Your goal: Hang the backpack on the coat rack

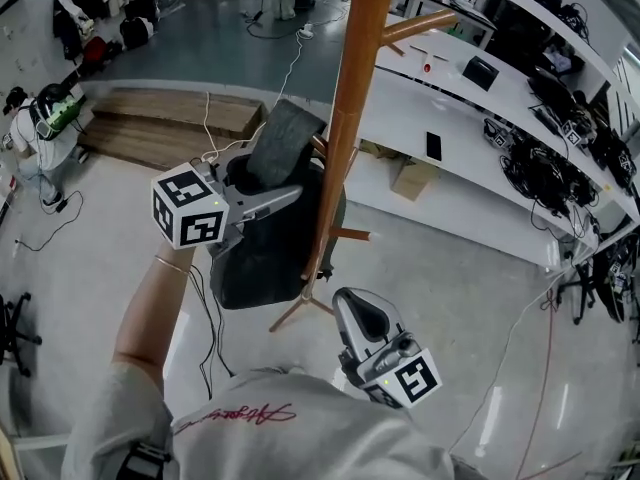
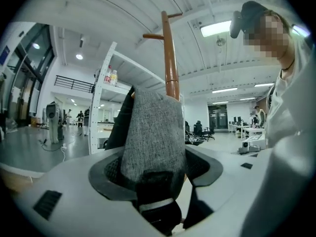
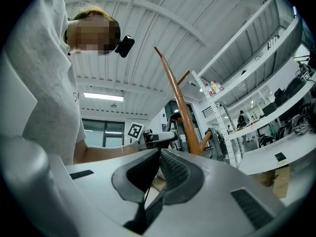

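Observation:
A dark backpack point(image 1: 265, 248) hangs against the wooden coat rack pole point(image 1: 350, 88), with its grey strap point(image 1: 280, 143) running up to a peg by the pole. My left gripper point(image 1: 290, 196) is at that strap. In the left gripper view the grey strap point(image 2: 153, 132) lies between the wide-apart jaws of the left gripper point(image 2: 155, 163), the pads not pressing it, and the pole point(image 2: 169, 58) rises behind. My right gripper point(image 1: 362, 313) hangs lower, near the rack's feet, shut and empty. From the right gripper point(image 3: 159, 154) I see the pole point(image 3: 180, 112) and the other gripper.
The rack's splayed legs point(image 1: 300, 308) stand on a glossy floor. White shelving with equipment point(image 1: 480, 98) runs along the right, a cardboard box point(image 1: 410, 178) beneath it. A wooden platform point(image 1: 170, 123) lies at the back left, cables trail over the floor, and a chair base point(image 1: 10, 328) sits at the left edge.

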